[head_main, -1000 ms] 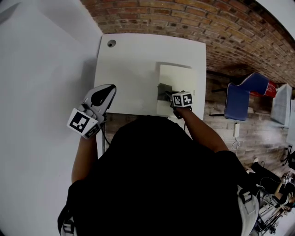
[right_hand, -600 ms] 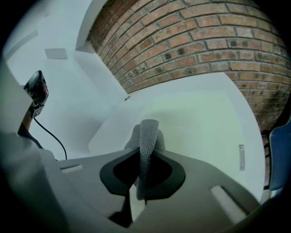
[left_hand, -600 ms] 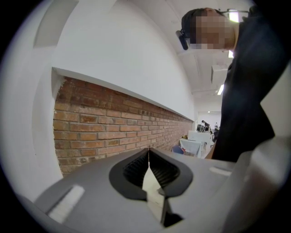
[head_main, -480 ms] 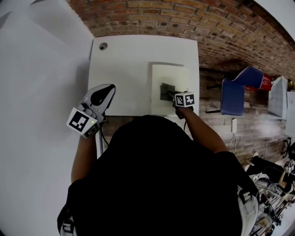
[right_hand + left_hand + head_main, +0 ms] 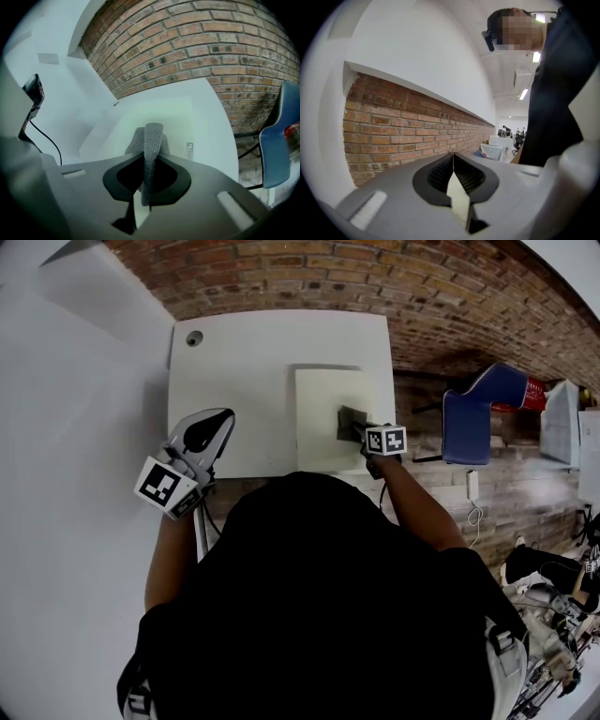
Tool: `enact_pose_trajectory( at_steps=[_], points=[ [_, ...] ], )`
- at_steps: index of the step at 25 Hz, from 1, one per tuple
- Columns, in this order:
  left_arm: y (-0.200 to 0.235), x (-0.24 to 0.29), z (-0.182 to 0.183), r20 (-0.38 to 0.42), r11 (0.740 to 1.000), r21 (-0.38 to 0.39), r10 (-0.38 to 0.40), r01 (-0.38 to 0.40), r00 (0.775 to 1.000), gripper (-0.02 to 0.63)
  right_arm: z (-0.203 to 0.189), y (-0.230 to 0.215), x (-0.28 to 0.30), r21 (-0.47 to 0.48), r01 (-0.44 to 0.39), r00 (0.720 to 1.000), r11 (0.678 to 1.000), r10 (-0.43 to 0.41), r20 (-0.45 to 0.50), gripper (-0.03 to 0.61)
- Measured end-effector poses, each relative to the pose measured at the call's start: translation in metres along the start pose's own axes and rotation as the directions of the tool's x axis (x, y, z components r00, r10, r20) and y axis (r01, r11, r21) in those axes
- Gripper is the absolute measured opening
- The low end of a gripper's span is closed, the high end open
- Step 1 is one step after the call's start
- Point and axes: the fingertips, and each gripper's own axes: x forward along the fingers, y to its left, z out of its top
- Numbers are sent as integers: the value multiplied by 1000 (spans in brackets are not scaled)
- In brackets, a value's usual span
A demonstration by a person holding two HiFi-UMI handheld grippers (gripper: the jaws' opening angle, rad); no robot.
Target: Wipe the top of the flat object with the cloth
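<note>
The flat object (image 5: 323, 399), a pale rectangular board, lies on the right half of the white table (image 5: 239, 381) in the upper middle of the head view. The grey cloth (image 5: 350, 420) sits on the board's right side, a little below its middle and near its right edge. The right gripper (image 5: 361, 431) reaches onto it from the lower right, its marker cube just below the board's right edge.

In the right gripper view the fingers (image 5: 172, 180) are clenched on the cloth (image 5: 153, 133). A strip of the grey knit stands upright in the centre of the frame, pinched between the two dark pads. It rises past the tips of the right gripper (image 5: 151, 157) and folds over at the top, with more of the cloth bunched behind it. Beyond the tips the flat object (image 5: 159, 110) spreads out pale on the table (image 5: 213, 122). From this view I cannot tell whether the cloth presses on the board or hangs just above it.

The left gripper (image 5: 218, 424) is at the lower left corner of the table in the head view, well apart from the board and cloth. In the left gripper view its fingers (image 5: 433, 176) are closed against each other, with nothing between them at the left gripper (image 5: 452, 157); a brick surface (image 5: 393, 136) fills the left of that frame.

A blue chair (image 5: 476, 413) stands on the brick floor (image 5: 450, 306) at the right of the head view.
</note>
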Motion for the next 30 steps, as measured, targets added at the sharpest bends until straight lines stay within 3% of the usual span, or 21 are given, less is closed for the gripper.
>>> enact_pose_trajectory(
  at_steps=[7,9,11,16,19,24,30],
  points=[
    [-6,10,-10,-30,998,20,-54,55,998,3,-9,-43,-21,-23,73,997,997,-74,-27,11],
    [0,10,-6,-3,999,16,-48,48,999,3,-10,-52,-26,-10,88,996,996,-88,-25,11],
    [5,11,-1,25,999,10,-38,38,999,3,-11,-57,-30,5,93,996,996,-92,-20,11],
    [4,15,-18,-50,999,15,-33,33,998,3,-14,-60,-31,17,102,995,995,-102,-16,11],
    [-1,20,-9,-12,998,3,-57,57,998,3,-10,-61,-29,16,104,995,994,-104,-10,11],
    [4,18,-8,4,998,3,-63,63,998,3,7,-45,-38,31,68,997,997,-69,44,11],
    [7,7,-15,7,998,-15,-68,68,998,3,24,7,-44,0,-12,994,1000,12,108,11]
  ],
)
